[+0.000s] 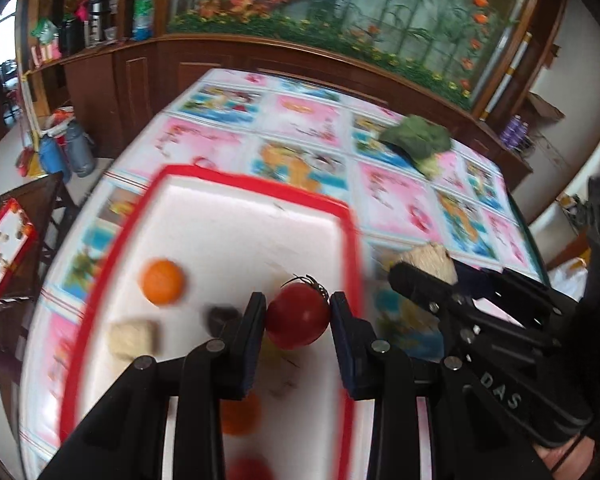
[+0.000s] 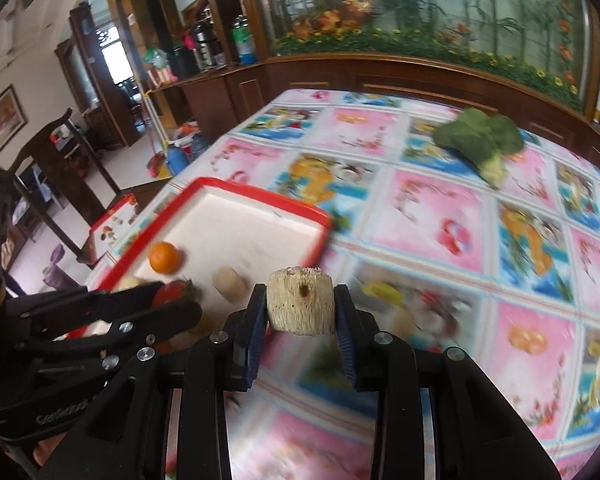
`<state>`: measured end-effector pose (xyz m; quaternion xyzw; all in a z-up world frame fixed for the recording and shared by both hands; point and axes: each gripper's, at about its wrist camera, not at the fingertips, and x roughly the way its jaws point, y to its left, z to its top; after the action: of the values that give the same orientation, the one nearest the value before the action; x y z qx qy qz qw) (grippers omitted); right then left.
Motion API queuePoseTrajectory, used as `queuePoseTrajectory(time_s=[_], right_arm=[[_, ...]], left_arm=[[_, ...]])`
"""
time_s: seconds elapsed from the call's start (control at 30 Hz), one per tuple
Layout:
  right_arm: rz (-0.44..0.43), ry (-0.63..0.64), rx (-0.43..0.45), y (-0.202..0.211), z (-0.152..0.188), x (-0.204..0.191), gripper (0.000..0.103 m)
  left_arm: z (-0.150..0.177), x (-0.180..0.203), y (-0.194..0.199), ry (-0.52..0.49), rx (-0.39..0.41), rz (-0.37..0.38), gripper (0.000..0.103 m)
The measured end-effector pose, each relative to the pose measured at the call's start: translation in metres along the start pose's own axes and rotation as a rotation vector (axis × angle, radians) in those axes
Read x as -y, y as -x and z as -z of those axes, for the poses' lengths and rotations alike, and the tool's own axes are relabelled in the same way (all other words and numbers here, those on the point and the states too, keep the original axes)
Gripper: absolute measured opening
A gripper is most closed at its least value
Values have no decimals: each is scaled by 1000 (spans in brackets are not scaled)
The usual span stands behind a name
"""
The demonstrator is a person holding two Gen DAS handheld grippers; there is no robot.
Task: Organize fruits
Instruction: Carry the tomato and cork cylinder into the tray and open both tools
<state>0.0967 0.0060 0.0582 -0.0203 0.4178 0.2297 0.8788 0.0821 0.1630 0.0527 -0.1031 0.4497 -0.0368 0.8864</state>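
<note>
Left gripper (image 1: 298, 310) clamped on a tomato (image 1: 297, 315), held above the red-rimmed tray (image 1: 348, 216); right gripper (image 2: 301, 307) clamped on a pale, cut chunk (image 2: 301, 306), over the patterned bench (image 2: 440, 208) just beside the tray. Likely risks: bruising or splitting the tomato from too firm a squeeze, or rolling on release toward the orange (image 1: 163, 282). Also possible: knocking the two grippers together, being so close, or dropping the chunk short of the tray rim.
</note>
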Motion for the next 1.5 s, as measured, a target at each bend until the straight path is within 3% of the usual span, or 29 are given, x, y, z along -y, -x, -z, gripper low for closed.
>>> queuePoseTrajectory(time_s=[0.23, 0.43, 0.73, 1.1, 1.2, 1.5], right_arm=[[-13, 20, -36, -44, -25, -24, 32], [0, 4, -96, -82, -34, -24, 32], [7, 0, -141, -107, -37, -25, 32], [50, 30, -168, -116, -37, -28, 32], [61, 20, -164, -113, -36, -25, 34], [103, 21, -145, -96, -33, -25, 37]], left_arm=[[-29, -29, -29, 16, -15, -89, 35], [-41, -48, -56, 56, -50, -119, 35], [-41, -62, -78, 70, -94, -148, 36], [-41, -59, -80, 36, -92, -181, 37], [-39, -61, -80, 46, -99, -186, 50], [-35, -60, -66, 59, -65, -210, 73]])
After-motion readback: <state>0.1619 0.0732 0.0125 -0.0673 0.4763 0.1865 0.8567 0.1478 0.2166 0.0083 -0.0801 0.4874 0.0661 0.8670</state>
